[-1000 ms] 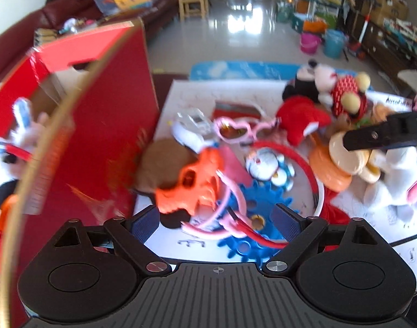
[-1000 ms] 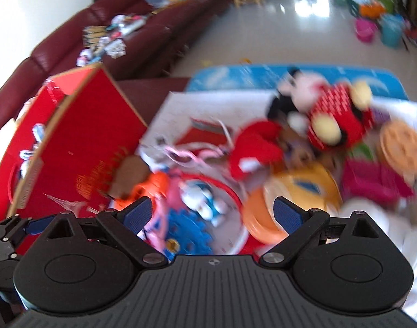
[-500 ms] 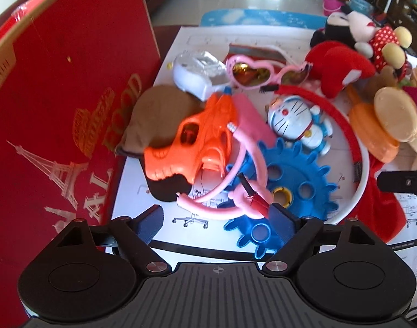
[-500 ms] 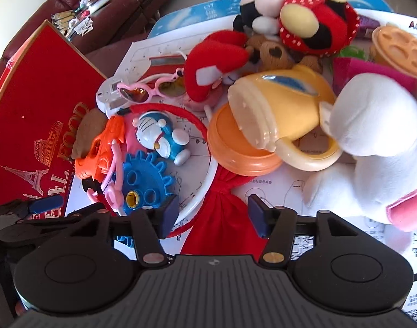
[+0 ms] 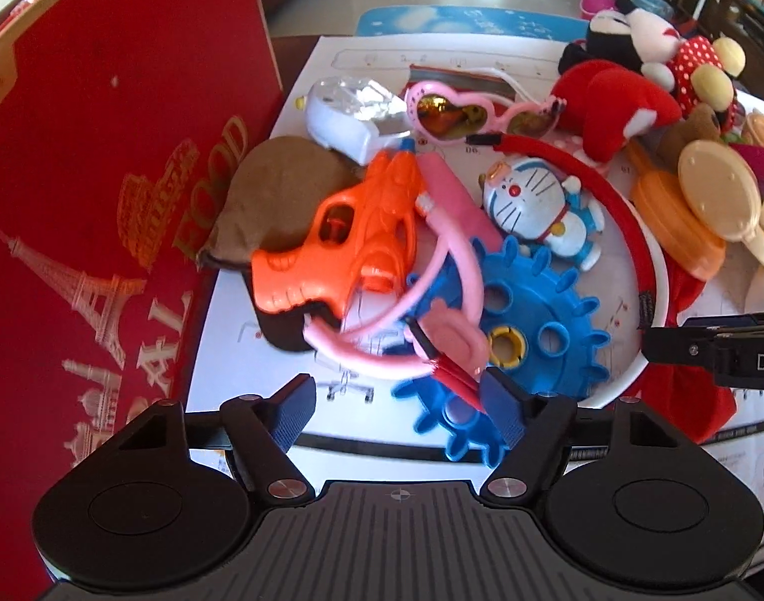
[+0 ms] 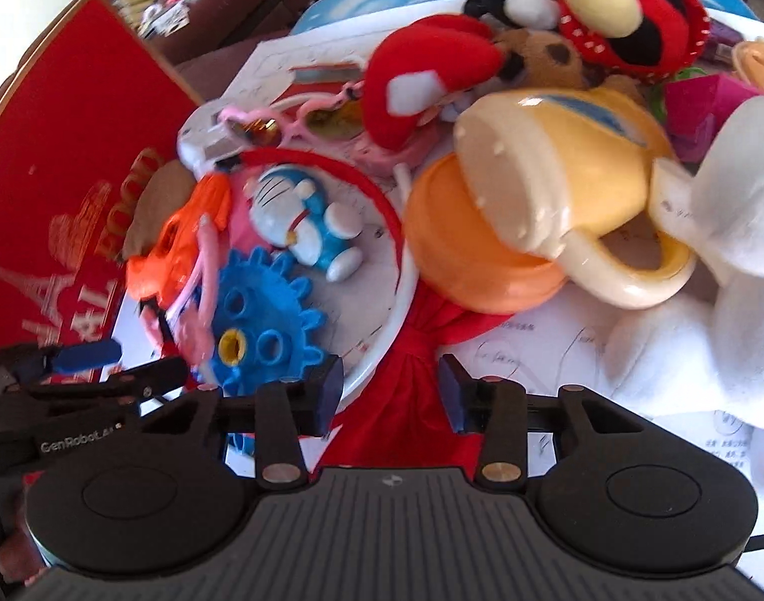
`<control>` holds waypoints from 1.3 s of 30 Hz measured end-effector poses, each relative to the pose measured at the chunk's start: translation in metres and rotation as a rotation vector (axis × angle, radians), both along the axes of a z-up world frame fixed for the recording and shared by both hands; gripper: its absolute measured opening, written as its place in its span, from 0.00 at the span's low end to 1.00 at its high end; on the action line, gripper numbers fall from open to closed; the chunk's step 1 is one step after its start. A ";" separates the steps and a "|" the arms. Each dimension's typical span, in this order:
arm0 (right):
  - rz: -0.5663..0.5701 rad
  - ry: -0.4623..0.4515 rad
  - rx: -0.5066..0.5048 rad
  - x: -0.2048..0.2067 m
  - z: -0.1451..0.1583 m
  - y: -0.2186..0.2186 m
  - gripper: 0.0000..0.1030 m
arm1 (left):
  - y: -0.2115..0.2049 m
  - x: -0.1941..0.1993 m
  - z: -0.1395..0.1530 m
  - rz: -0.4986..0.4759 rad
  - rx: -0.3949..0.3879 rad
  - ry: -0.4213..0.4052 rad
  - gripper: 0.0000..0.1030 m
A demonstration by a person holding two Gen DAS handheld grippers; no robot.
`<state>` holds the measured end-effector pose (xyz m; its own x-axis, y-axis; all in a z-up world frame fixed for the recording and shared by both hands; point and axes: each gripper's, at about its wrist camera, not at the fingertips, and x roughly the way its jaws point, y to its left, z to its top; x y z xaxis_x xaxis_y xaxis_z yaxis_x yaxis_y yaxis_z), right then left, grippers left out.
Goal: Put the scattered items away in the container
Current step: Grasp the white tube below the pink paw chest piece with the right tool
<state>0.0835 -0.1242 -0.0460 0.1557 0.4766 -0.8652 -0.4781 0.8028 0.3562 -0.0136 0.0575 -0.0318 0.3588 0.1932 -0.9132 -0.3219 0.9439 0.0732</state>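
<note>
The left gripper (image 5: 397,398) is hanging low over the near edge of the toy pile with its jaws standing wide and gripping nothing; the pink headband (image 5: 434,300) and the blue gear (image 5: 527,320) are lying just ahead of its fingertips, toward 12 and 1 o'clock. The orange water pistol (image 5: 342,245) is resting at 11 o'clock, partly on a brown pouch (image 5: 277,195). The red box (image 5: 106,200), the container, is standing upright along the whole 9 o'clock side, its wall just beside the pouch. A Doraemon figure (image 5: 537,205) is lying face up inside the curve of a red-and-white hoop (image 5: 652,280), and pink heart sunglasses (image 5: 462,110) are sitting beyond it at 12 o'clock, next to a white toy car (image 5: 352,115).

The right gripper (image 6: 389,393) is hovering with its jaws at a narrower gap, a red cloth bow (image 6: 412,400) lying between and under the fingertips; whether the pads are touching it cannot be told. At 1 o'clock a yellow cup (image 6: 572,160) is lying tipped on its side against an orange lid (image 6: 462,260). A white plush (image 6: 732,250) is sitting at 3 o'clock, and a Minnie plush (image 6: 627,10) at 12 o'clock. Everything is lying on paper sheets covering the surface (image 5: 292,300).
</note>
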 end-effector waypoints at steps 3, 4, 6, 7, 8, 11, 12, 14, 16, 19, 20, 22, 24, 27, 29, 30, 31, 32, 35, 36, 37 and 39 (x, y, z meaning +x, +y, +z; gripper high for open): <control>0.033 0.007 0.002 -0.009 -0.001 0.002 0.46 | 0.004 -0.009 -0.001 0.019 -0.023 0.000 0.75; 0.046 0.012 0.004 -0.013 -0.001 0.002 0.47 | 0.006 -0.012 -0.001 0.027 -0.022 0.001 0.75; 0.067 0.019 0.009 -0.020 -0.001 0.002 0.47 | 0.008 -0.018 -0.002 0.038 -0.022 0.002 0.75; 0.072 0.022 0.010 -0.023 -0.002 0.002 0.47 | 0.009 -0.021 -0.002 0.045 -0.027 0.003 0.74; 0.075 0.028 0.011 -0.026 -0.002 0.002 0.47 | 0.010 -0.024 -0.003 0.049 -0.034 0.006 0.75; 0.076 0.044 0.020 -0.031 -0.003 0.000 0.47 | 0.008 -0.032 -0.006 0.041 -0.025 0.014 0.75; 0.077 0.047 0.022 -0.033 -0.003 0.000 0.47 | 0.007 -0.034 -0.007 0.039 -0.019 0.019 0.75; 0.078 0.053 0.025 -0.036 -0.004 -0.001 0.47 | 0.007 -0.037 -0.012 0.042 -0.013 0.037 0.77; 0.080 0.051 0.025 -0.039 -0.004 -0.001 0.47 | 0.008 -0.040 -0.016 0.051 -0.004 0.062 0.78; 0.066 0.073 0.033 -0.042 -0.004 -0.006 0.47 | 0.014 -0.046 -0.023 0.080 0.021 0.097 0.78; 0.058 0.083 0.038 -0.041 -0.002 -0.008 0.47 | 0.018 -0.049 -0.022 0.089 0.004 0.091 0.78; 0.036 0.087 0.054 -0.036 0.004 -0.011 0.47 | 0.024 -0.053 -0.015 0.107 -0.017 0.062 0.78; 0.015 0.063 0.070 -0.031 0.013 -0.015 0.47 | 0.030 -0.055 -0.002 0.125 -0.017 0.015 0.78; -0.020 0.036 0.087 -0.018 0.022 -0.017 0.46 | 0.033 -0.052 0.019 0.127 -0.040 -0.046 0.78; -0.033 0.023 0.083 -0.012 0.023 -0.016 0.45 | 0.028 -0.047 0.029 0.102 -0.056 -0.077 0.78; -0.039 0.022 0.079 -0.009 0.022 -0.015 0.44 | 0.023 -0.043 0.032 0.084 -0.066 -0.090 0.78; -0.043 0.025 0.074 -0.007 0.021 -0.015 0.44 | 0.018 -0.038 0.035 0.061 -0.082 -0.098 0.78; -0.048 0.028 0.071 -0.005 0.020 -0.016 0.44 | 0.011 -0.034 0.035 0.037 -0.101 -0.100 0.78; -0.053 0.046 0.063 -0.003 0.014 -0.015 0.44 | -0.008 -0.019 0.028 -0.007 -0.145 -0.070 0.76; -0.057 0.052 0.061 -0.003 0.012 -0.016 0.44 | -0.013 -0.014 0.023 -0.020 -0.142 -0.057 0.75; -0.061 0.057 0.059 -0.003 0.011 -0.017 0.44 | -0.017 -0.009 0.016 -0.028 -0.129 -0.042 0.74; -0.063 0.062 0.058 -0.005 0.010 -0.018 0.44 | -0.022 -0.003 0.005 -0.029 -0.093 -0.011 0.74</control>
<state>0.0789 -0.1420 -0.0363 0.1338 0.5172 -0.8453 -0.4023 0.8079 0.4306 -0.0165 0.0350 -0.0268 0.3734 0.0969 -0.9226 -0.2945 0.9555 -0.0188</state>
